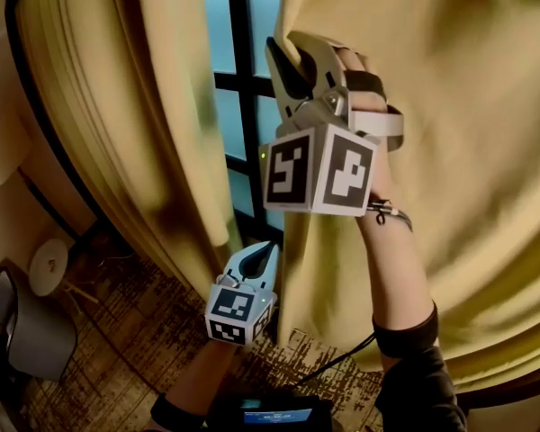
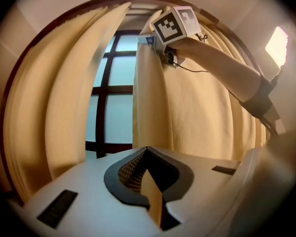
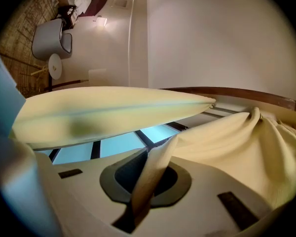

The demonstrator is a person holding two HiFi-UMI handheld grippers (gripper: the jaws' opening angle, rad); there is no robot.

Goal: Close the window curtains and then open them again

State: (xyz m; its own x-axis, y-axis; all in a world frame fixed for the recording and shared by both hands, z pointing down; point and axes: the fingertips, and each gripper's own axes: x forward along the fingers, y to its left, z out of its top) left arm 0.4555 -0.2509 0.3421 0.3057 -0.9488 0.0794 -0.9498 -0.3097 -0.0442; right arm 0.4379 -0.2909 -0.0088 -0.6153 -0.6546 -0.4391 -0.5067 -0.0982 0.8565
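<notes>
Jaws, left: the left gripper [image 2: 147,150] has its jaws fully closed on a narrow strip of pale yellow cloth [image 2: 154,201], which stands on edge between the dark pads.
Source of that strip: I cannot tell for certain which curtain it belongs to. In the head view this gripper sits just beside the inner edge of the right-hand curtain of pale yellow woven cloth [image 1: 459,151].
Jaws, right: the right gripper [image 3: 148,154] has its jaws nearly together, pinching the inner edge of the right-hand curtain. The cloth rises out of the pads and spreads to the right in loose folds.
Gripper positions: the right gripper is high and far, the left gripper low and near. Both are at the right side of the gap.
Left-hand curtain of pale yellow woven cloth [image 1: 117,124]: gathered in deep pleats at the left, touched by neither gripper.
Dark-framed window with blue-lit panes [image 1: 243,88]: showing in the gap between the two curtains.
Surroundings: a grey tub chair [image 1: 31,331] and a small round white table [image 1: 49,266] stand on brown patterned carpet [image 1: 135,349] at the near left.
</notes>
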